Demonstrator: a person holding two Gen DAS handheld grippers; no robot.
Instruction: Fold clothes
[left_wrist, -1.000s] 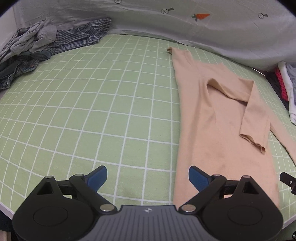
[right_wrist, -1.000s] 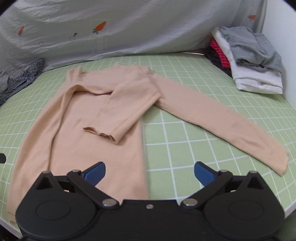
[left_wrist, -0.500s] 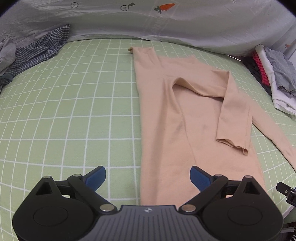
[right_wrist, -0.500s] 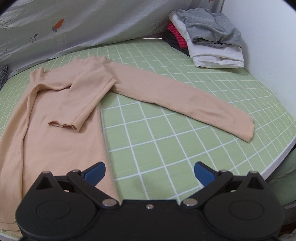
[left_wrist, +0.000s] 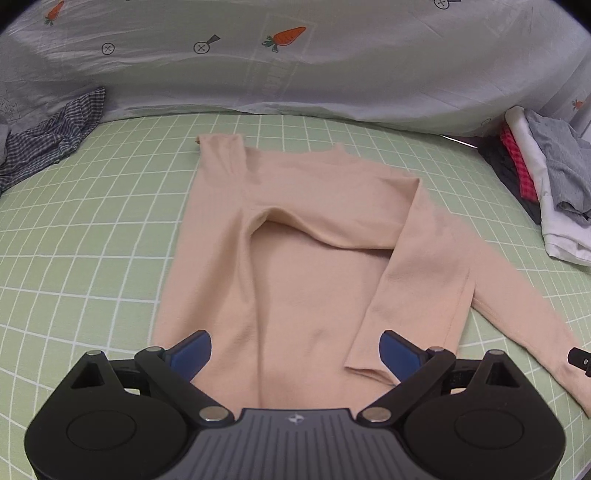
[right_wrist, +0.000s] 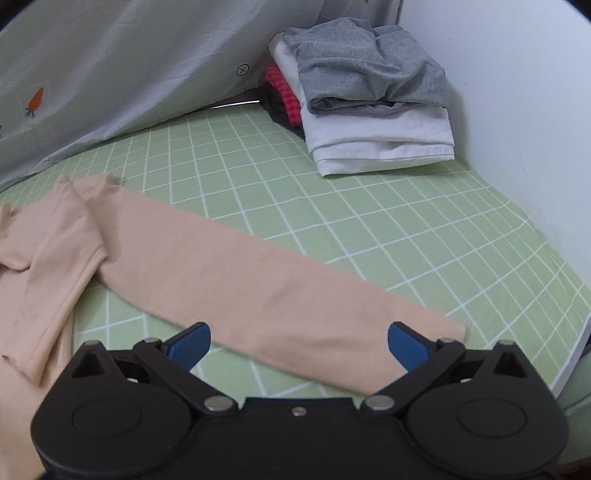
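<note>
We find the peach top (left_wrist: 303, 266) flat on the green checked bed (left_wrist: 92, 229), one sleeve folded across, the other sleeve (right_wrist: 258, 291) outstretched. Left gripper (left_wrist: 295, 350) and right gripper (right_wrist: 299, 345) hover open, empty. Next, in our judgement: grasp that sleeve's cuff and fold inward.

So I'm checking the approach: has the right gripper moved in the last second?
Yes. The right gripper has swung rightward: the folded stack by the wall now sits nearer centre, and the outstretched sleeve lies between its open fingers.
</note>
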